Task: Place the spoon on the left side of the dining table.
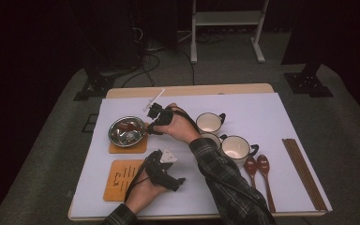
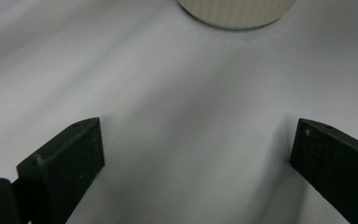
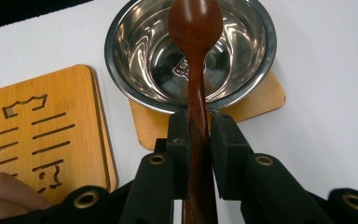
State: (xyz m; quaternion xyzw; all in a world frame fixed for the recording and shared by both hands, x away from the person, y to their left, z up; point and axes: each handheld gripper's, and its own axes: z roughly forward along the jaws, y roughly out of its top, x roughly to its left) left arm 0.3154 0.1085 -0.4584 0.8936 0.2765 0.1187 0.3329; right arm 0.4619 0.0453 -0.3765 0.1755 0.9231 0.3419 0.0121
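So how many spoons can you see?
3. One spoon is in the right gripper over the bowl; two spoons lie beside the chopsticks.

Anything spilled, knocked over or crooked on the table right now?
Nothing stands out. The shiny steel bowl sits squarely on its wooden coaster, and the right tool grips the dark wooden spoon straight over it.

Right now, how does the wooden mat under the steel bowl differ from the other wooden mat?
The mat under the bowl carries the steel bowl; the bare mat carries nothing. The bare mat has cut-out slots; none show on the bowl's mat. Both are light wood with rounded corners.
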